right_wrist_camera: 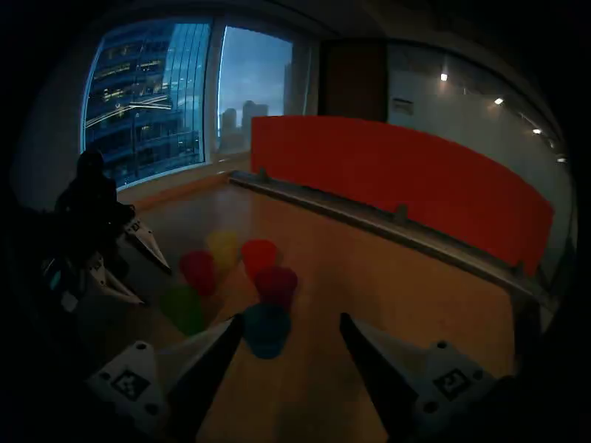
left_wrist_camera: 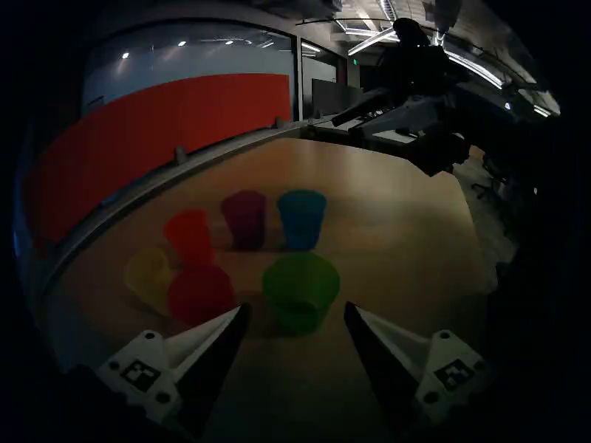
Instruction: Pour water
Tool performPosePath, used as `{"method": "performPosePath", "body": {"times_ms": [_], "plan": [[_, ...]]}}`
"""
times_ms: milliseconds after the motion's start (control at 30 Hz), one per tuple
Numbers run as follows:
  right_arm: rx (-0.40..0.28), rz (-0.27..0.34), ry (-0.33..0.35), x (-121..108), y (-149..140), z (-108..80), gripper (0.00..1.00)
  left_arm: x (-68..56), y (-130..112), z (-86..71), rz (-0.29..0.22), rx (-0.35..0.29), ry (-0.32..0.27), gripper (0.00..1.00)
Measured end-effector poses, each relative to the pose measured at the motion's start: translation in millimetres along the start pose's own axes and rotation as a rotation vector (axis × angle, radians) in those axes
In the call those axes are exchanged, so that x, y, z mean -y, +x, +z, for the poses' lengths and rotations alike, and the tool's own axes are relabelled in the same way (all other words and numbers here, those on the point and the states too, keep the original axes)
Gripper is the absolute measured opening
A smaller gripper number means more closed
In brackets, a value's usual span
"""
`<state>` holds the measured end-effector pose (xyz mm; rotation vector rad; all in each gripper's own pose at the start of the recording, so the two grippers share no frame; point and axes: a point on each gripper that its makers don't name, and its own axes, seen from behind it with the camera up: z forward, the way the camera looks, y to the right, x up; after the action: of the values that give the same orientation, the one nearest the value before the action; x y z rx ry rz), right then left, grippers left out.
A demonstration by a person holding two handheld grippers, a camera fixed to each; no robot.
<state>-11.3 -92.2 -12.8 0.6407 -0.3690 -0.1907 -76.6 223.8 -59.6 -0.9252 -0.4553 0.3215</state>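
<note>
Several coloured plastic cups stand clustered on a wooden table. In the left gripper view a green cup (left_wrist_camera: 301, 292) is nearest, just ahead of my open left gripper (left_wrist_camera: 294, 310), with a red cup (left_wrist_camera: 199, 294), yellow cup (left_wrist_camera: 148, 272), second red cup (left_wrist_camera: 190, 235), purple cup (left_wrist_camera: 245, 218) and blue cup (left_wrist_camera: 301, 218) around it. My right gripper (left_wrist_camera: 343, 128) hangs far across the table. In the right gripper view the blue cup (right_wrist_camera: 266, 328) sits just ahead of my open right gripper (right_wrist_camera: 289, 319). The green cup (right_wrist_camera: 183, 308) is near my left gripper (right_wrist_camera: 154, 284). Neither gripper holds anything.
The room is dim. A long red panel (left_wrist_camera: 170, 125) with a metal rail (right_wrist_camera: 384, 218) runs along one side of the table (left_wrist_camera: 391, 221). Tall windows (right_wrist_camera: 155, 96) show a city at dusk. Bare tabletop (right_wrist_camera: 414, 288) stretches beside the cups.
</note>
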Motion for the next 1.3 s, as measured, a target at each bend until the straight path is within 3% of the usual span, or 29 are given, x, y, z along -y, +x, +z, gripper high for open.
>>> {"method": "performPosePath", "body": {"times_ms": [833, 1300], "plan": [[0.008, 0.003, -0.012, -9.2, -4.9, 2.9, 1.0, -1.5, -2.9, 50.1, 0.006, 0.026, -0.015, 0.92], [0.011, 0.008, -0.017, -12.3, -6.3, 2.4, 1.0, -4.1, 1.9, 63.1, 0.013, 0.021, -0.024, 0.91]]}}
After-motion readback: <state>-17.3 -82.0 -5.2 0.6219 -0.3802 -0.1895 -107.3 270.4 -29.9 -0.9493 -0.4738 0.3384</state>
